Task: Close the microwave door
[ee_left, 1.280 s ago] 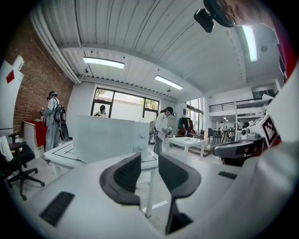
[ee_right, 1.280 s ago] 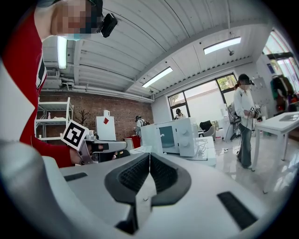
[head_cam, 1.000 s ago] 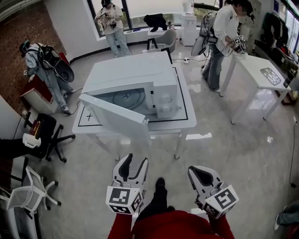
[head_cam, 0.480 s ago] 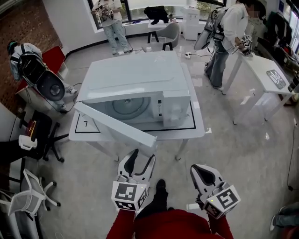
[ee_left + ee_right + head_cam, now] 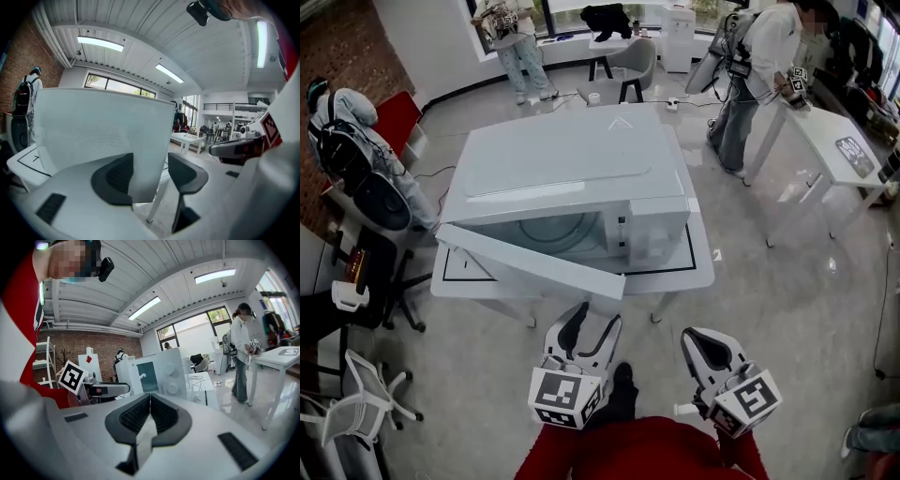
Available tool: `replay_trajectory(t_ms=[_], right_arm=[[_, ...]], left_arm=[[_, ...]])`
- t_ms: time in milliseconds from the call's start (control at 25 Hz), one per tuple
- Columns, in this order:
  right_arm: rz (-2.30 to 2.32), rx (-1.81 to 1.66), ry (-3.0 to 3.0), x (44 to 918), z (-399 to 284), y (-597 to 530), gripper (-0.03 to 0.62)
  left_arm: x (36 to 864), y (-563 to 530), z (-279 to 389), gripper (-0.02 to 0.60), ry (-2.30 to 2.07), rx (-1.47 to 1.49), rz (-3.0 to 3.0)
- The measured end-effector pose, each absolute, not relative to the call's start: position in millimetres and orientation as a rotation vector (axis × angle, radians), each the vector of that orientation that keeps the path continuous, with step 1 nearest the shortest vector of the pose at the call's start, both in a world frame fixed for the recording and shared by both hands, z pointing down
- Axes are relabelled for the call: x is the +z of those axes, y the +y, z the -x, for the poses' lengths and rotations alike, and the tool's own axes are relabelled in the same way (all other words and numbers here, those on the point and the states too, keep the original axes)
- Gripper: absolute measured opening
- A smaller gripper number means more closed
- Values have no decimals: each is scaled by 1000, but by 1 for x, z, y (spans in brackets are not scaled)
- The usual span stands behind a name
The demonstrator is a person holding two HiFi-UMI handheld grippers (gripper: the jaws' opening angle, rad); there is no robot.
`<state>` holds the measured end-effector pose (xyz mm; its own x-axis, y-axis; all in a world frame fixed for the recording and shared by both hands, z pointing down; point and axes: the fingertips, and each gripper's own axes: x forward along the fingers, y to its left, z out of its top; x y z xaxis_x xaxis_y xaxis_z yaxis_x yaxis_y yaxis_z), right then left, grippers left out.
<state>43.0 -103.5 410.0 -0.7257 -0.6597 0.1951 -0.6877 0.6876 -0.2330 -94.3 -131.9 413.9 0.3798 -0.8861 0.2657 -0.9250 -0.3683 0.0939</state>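
A white microwave (image 5: pixel 572 169) stands on a white table (image 5: pixel 698 272), its door (image 5: pixel 530 264) swung open toward me, hinged at the left. My left gripper (image 5: pixel 593 319) hangs open just short of the door's free end. In the left gripper view the door panel (image 5: pixel 103 136) fills the scene, its edge showing in the gap of the left gripper (image 5: pixel 150 164), with no pad pressing on it. To the right, my right gripper (image 5: pixel 694 339) is held off the table's front, shut with nothing in it. The right gripper (image 5: pixel 150 401) faces the microwave's control panel (image 5: pixel 171 373).
Several people stand around the room, one by a second white table (image 5: pixel 834 150) at the right. Office chairs (image 5: pixel 356 394) crowd the left side, and another chair (image 5: pixel 628 66) sits behind the microwave table. Glossy floor lies between me and the table.
Both grippers have come nearer to the microwave table, and the left one now sits close to the door's free end. The left jaws stand a little wider.
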Motion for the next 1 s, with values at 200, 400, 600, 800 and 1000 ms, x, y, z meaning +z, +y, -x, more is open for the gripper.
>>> replay_trajectory(t_ms=[200,400,600,800,1000], right_arm=[[-1142,465,-2769,410,-41,-115,15],[-1185,470,-2759,409,-45,-125,15],[-1203,466,-2755,408,-47,-139,15],[-1200,456,-2753,406,-45,-150,15],[-1177,416,-2772,406,-38,-156,15]], left_arm=[[411,-149,94,239,-1589,220,-2415],[408,-164,95,238,-1565,225,-2435],[407,-181,94,238,-1553,225,-2451],[404,-196,94,238,-1558,234,-2460],[396,-206,97,238,-1576,212,-2466]])
